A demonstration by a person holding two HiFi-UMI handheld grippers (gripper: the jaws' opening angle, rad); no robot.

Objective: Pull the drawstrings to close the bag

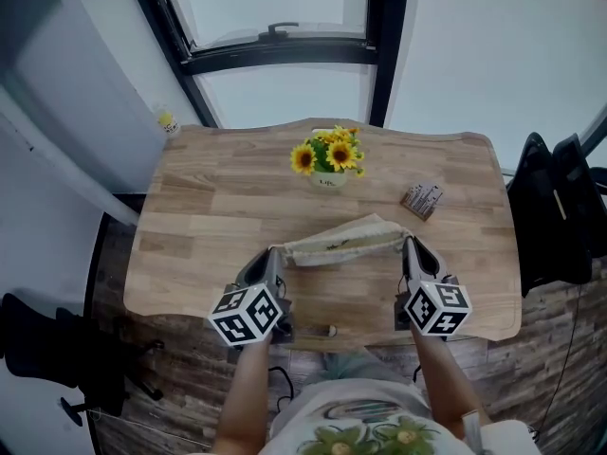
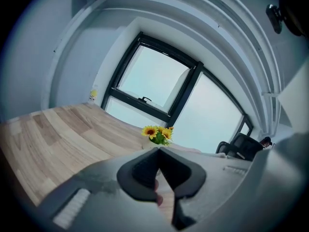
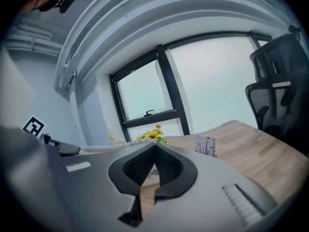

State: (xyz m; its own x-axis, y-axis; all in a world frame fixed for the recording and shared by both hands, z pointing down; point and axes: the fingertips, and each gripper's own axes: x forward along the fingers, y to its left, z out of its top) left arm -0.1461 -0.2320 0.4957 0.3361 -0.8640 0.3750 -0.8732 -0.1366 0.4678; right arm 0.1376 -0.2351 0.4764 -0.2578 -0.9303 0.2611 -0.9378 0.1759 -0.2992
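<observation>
Quick count: 2 grippers, 1 bag, 1 sunflower pot, 1 small printed box, 2 black chair backs, 1 table. Left gripper (image 1: 276, 254) and right gripper (image 1: 410, 245) sit over the near edge of the table (image 1: 209, 207). Each has its marker cube (image 1: 247, 313) on the near side, toward the person, so 2 cubes.

Bag (image 1: 343, 239), pale cloth, is stretched betw. the 2 tips. Its left end touches the left gripper's tip, its right end touches the right gripper's tip. Sunflower pot (image 1: 327, 159) stands farther back, centre. Box (image 1: 422, 200) lies far-right of the bag, apart from it. Chair backs (image 1: 537, 207) are off the table's right side, partly cut by the frame edge.

Left gripper view: left gripper (image 2: 158, 150) has its jaws pinched together at the tip, no gap there. Right gripper view: right gripper (image 3: 154, 145) is the same, tips meeting. Pale rim of the bag (image 3: 106, 147) runs in from the left right up to them. Both clamped on the bag's ends.

Hard to see: the cords themselves, too thin to pick out at the pinch pts in any of the 3 views. In the left gripper view the bag is mostly blocked by the gripper's own housing. Pinkish bit shows in the gap behind the left pads, can't tell what. Person's forearms are partly hidden behind the cubes
</observation>
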